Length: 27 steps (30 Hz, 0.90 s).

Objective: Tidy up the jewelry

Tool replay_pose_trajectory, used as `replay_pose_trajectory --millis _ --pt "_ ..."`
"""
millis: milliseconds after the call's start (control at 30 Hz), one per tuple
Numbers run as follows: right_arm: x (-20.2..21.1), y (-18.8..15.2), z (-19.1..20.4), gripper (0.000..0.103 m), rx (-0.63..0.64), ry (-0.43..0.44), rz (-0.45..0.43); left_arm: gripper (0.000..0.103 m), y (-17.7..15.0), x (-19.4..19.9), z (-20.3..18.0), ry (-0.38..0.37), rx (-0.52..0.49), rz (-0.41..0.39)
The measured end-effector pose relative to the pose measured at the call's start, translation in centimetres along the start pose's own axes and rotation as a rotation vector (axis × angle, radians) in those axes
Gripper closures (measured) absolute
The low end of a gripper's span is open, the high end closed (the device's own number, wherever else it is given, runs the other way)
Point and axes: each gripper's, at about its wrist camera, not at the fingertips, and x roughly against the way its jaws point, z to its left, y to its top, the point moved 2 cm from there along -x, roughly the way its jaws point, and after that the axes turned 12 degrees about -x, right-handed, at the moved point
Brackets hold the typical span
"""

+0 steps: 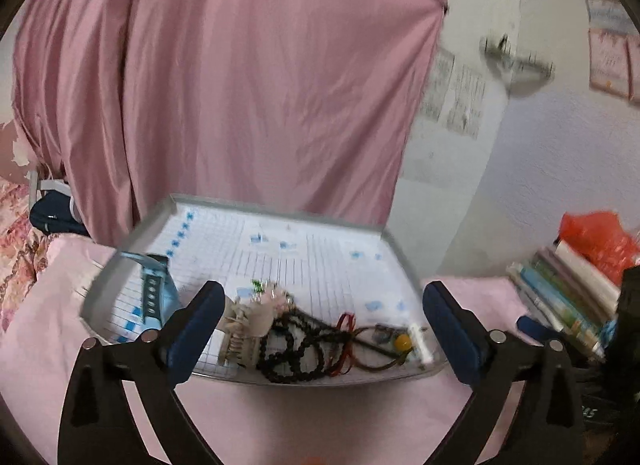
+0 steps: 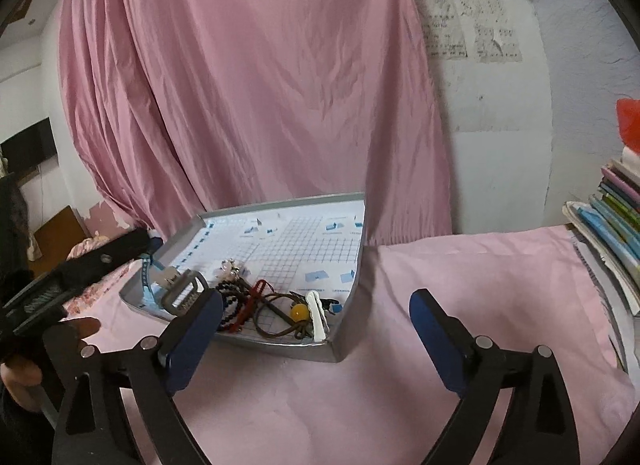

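jewelry in tray, both grippers wide

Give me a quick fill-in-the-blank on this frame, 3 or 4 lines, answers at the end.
1. The jewelry lies piled in a shallow grey tray lined with ____ paper.
2. Both the left gripper and the right gripper have their jaws ____.
3. The round bead beside the white clip is ____ in colour.
4. The cloth under the tray is ____.

Missing words: grid; open; yellow; pink
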Motion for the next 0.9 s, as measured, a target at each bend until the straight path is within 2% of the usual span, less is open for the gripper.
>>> replay_pose_trajectory --millis 200,567,667,900 --pt "2.1 0.0 0.7 0.002 0.007 0.015 -0.051 0.005 -0.1 3.0 -0.7 0.054 -0.044 -0.053" --pt "5.0 -0.3 2.4 0.000 0.058 0.031 -0.138 0.002 -0.7 6.9 0.1 0.067 -0.018 -0.129" --pt "5.7 -0.5 2.7 0.000 0.066 0.035 -0.156 0.002 -1.0 7.8 0.4 0.092 -0.012 -0.139" --pt "7.5 -2.6 3.6 0.000 0.107 0.044 -0.186 0.002 -3.5 11.0 0.7 0.153 -0.037 -0.149"
